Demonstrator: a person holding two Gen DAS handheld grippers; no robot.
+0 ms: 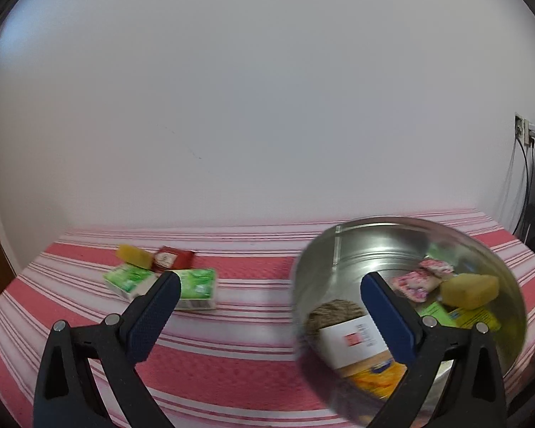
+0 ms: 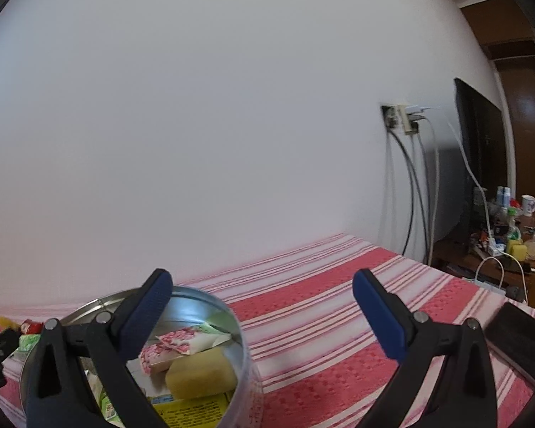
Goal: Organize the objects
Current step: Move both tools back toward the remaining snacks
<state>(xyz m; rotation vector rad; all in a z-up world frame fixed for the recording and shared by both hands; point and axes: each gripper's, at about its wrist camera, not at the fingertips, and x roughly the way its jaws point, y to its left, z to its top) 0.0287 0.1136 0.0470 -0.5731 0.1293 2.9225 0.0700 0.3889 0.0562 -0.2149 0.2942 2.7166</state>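
1. The place looked like a lived-in room of a home: a pink-and-white striped cloth (image 2: 339,306) covered the surface in the lower frame.
2. At the right edge stood brown wooden doors (image 2: 528,114) and a dark flat screen (image 2: 478,149).
3. A cluttered side table (image 2: 456,260) at lower right held a mug (image 2: 528,205), bottles and cables below a wall socket (image 2: 399,116).

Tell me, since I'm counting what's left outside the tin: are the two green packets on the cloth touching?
Cannot tell. In the left wrist view the left gripper's finger covers the spot where the two green packets would meet.
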